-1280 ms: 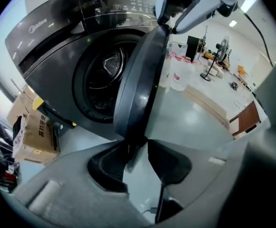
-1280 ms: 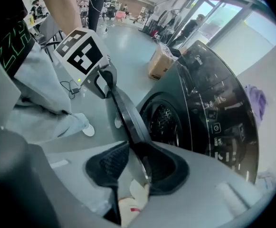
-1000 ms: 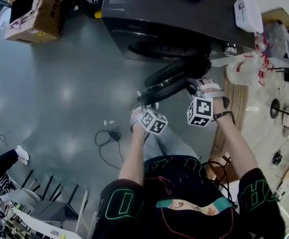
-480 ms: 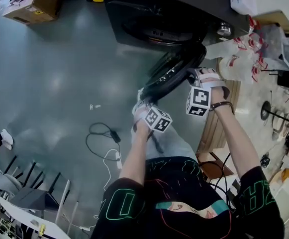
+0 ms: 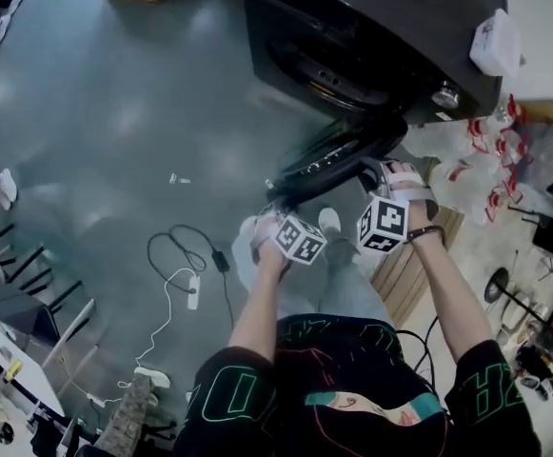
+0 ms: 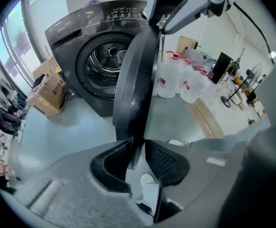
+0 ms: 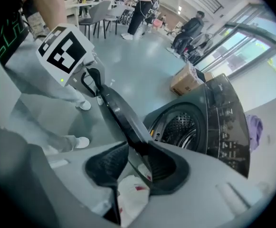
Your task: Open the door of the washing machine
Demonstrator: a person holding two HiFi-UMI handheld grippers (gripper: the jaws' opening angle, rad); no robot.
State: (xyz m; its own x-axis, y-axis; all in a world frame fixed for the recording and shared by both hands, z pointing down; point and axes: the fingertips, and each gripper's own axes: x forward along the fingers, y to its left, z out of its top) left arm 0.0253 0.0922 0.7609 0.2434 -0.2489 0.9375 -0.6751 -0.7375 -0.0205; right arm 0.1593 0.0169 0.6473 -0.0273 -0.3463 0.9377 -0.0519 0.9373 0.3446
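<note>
The door (image 5: 338, 155) stands wider from the washing machine (image 5: 371, 27) than one second ago. The left tool (image 5: 270, 203), whose jaws have just been opening slightly, and the right tool (image 5: 383, 169) both clamp the door's rim. The floor (image 5: 114, 112) is grey and glossy. Only the gripper views show the drum (image 6: 110, 56).

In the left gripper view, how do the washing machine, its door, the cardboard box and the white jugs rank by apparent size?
1. washing machine
2. door, enlarged by nearness to the camera
3. cardboard box and white jugs: they look about alike, so not ranked
</note>
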